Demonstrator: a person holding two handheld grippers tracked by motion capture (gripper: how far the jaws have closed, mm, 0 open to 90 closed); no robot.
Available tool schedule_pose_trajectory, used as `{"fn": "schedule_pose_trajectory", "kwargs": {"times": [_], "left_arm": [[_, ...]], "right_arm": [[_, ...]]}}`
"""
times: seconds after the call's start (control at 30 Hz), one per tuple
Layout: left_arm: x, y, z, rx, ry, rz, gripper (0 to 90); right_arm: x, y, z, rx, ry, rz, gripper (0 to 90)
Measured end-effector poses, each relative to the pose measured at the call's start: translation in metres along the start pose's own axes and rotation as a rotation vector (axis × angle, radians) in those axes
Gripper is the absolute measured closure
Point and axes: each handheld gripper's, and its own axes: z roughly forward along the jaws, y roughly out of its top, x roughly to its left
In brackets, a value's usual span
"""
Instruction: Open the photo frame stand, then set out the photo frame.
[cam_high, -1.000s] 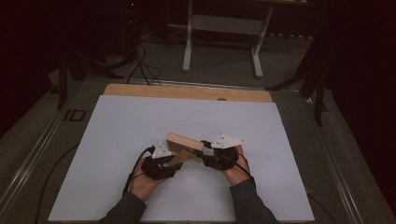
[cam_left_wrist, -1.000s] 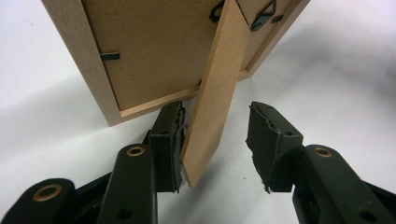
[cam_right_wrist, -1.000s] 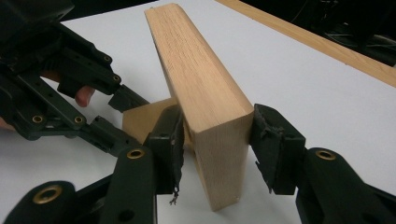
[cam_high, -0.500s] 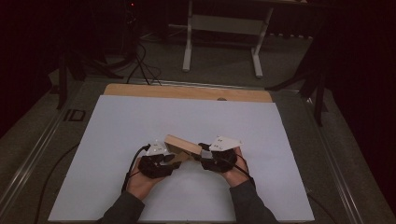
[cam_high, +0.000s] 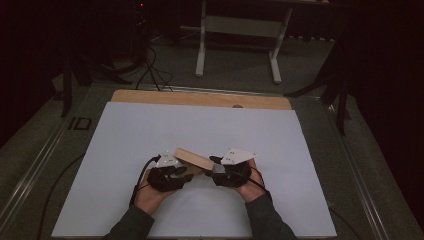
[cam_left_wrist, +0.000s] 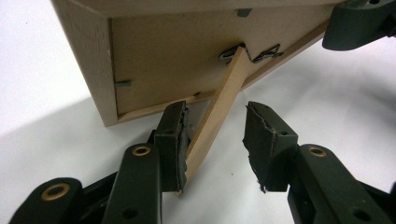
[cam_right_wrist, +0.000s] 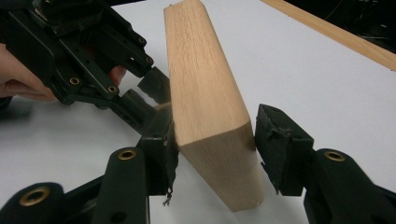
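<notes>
My left gripper (cam_left_wrist: 217, 140): jaws lately closing, one pad against the photo frame's fold-out stand (cam_left_wrist: 219, 107), other pad clear.
My right gripper (cam_right_wrist: 215, 149): jaws lately widening around the wooden photo frame (cam_right_wrist: 205, 102), not visibly pressing.
Frame: tilted on the white table sheet (cam_high: 200, 130), between both grippers.
Beyond: wooden table edge (cam_high: 200, 98).

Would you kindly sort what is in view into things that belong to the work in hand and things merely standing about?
In the job:
- light wooden picture frame, back showing
- its thin wooden prop stand, between the left gripper's jaws
- right gripper, jaws either side of the frame's edge

Standing about:
- white table sheet
- wooden strip at the far edge
- white metal stand on the floor
</notes>
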Motion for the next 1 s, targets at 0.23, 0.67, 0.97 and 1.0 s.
{"fn": "schedule_pose_trajectory", "kwargs": {"times": [0.23, 0.67, 0.97, 1.0], "left_arm": [[0.0004, -0.0002, -0.0001, 0.006, -0.004, -0.001, 59.1], [-0.0001, -0.0017, 0.0, 0.009, -0.004, 0.0, 58.9], [-0.0009, -0.002, -0.0003, 0.007, 0.004, 0.012, 58.5], [-0.0009, -0.002, -0.0003, 0.007, 0.004, 0.012, 58.3]], "right_arm": [[0.001, 0.0001, 0.001, 0.007, 0.011, -0.006, 48.6], [0.0032, 0.0007, 0.0021, 0.018, 0.013, -0.016, 45.9], [0.0023, 0.0002, 0.0005, 0.024, 0.001, -0.018, 41.2], [0.0023, 0.0002, 0.0005, 0.024, 0.001, -0.018, 41.2]]}}
